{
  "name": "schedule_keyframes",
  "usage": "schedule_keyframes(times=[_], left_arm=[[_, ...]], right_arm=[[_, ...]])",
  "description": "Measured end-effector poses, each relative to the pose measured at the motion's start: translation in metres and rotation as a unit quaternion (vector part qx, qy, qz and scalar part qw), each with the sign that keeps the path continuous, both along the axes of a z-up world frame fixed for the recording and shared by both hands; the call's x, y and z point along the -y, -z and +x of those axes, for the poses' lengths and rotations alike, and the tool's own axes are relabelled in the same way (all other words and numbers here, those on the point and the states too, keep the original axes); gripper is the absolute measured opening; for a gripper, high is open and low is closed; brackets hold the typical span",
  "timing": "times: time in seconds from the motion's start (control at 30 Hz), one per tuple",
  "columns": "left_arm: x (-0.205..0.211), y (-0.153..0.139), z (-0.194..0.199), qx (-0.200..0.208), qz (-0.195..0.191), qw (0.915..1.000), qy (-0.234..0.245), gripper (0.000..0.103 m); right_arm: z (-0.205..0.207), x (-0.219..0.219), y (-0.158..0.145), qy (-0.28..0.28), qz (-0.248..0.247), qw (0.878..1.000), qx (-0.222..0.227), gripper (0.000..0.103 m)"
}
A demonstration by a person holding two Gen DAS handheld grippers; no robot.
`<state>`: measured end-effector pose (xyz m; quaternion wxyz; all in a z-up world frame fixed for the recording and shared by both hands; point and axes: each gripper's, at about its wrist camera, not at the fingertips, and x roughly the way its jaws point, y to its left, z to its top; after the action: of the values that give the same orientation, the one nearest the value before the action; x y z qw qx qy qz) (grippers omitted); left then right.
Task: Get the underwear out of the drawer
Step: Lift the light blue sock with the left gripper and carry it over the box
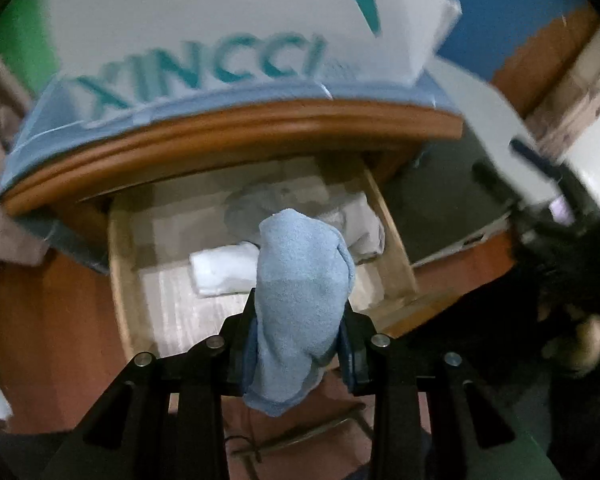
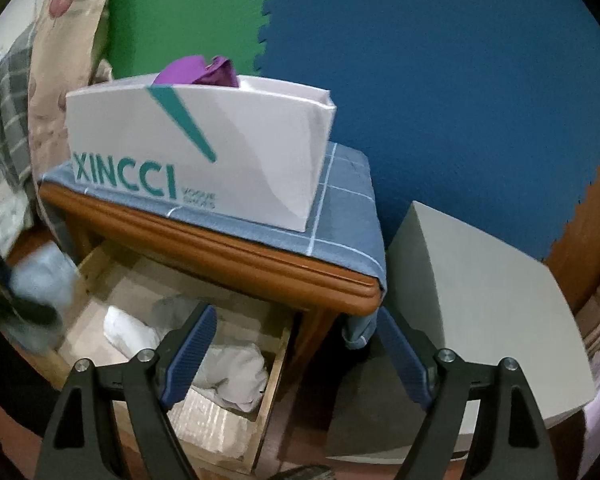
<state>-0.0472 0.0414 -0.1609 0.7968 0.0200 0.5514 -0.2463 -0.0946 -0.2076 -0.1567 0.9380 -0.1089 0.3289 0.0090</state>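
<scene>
Above the open drawer (image 1: pixel 260 240), your left gripper (image 1: pixel 300 344) points steeply down with its jaws drawn narrow around a light blue piece of underwear (image 1: pixel 304 292). The blue pads press on the cloth from both sides; the fabric bulges up past the fingertips and a loose end hangs out below, toward the camera. The bundle is lifted clear of the drawer, apart from the clothes beneath it. In the right wrist view that same gripper shows only as a dark blur at the left edge, with the pale blue cloth (image 2: pixel 44 276) beside the drawer's left wall.

Your right gripper (image 2: pixel 296 356) tilts down at a shallower angle, jaws spread wide and holding nothing. Its left finger (image 2: pixel 192 344) hangs over the drawer's right half, while its right finger (image 2: pixel 400 356) sits in front of the grey block (image 2: pixel 480 300) standing beside the nightstand. A dark gloved hand (image 1: pixel 568 280) on that gripper appears, blurred, at the right edge of the left wrist view.

Inside the drawer lie a white rolled item (image 2: pixel 128 330) toward the left and a pale grey folded garment (image 2: pixel 236 372) toward the right, both resting on the drawer floor. On the nightstand top (image 2: pixel 228 248), over a blue checked cloth (image 2: pixel 340 216), stands a white box (image 2: pixel 196 152) lettered XINCCI, with purple fabric (image 2: pixel 200 70) showing over its rim.
</scene>
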Motion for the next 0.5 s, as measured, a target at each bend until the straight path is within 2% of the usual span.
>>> schedule_keyframes(times=[0.17,0.23,0.33,0.43,0.5], left_arm=[[-0.024,-0.044,-0.012,0.053,-0.005,0.9978,-0.038,0.029],[-0.029,-0.057,-0.016,0.100,0.022,0.9932,-0.054,0.029],[-0.024,-0.079,-0.023,0.172,0.065,0.9807,-0.067,0.030],[-0.020,-0.077,-0.015,0.194,0.107,0.9722,-0.074,0.030],[-0.020,-0.074,-0.012,0.193,0.113,0.9710,-0.085,0.030]], right_arm=[[0.002,-0.011,0.001,-0.010,-0.019,1.000,-0.002,0.085],[0.003,-0.012,0.002,-0.012,-0.023,1.000,-0.004,0.085],[0.004,-0.015,0.003,-0.014,-0.030,0.999,-0.006,0.085],[0.004,-0.017,0.006,-0.017,-0.040,0.999,-0.013,0.085],[0.005,-0.019,0.008,-0.017,-0.048,0.999,-0.018,0.085]])
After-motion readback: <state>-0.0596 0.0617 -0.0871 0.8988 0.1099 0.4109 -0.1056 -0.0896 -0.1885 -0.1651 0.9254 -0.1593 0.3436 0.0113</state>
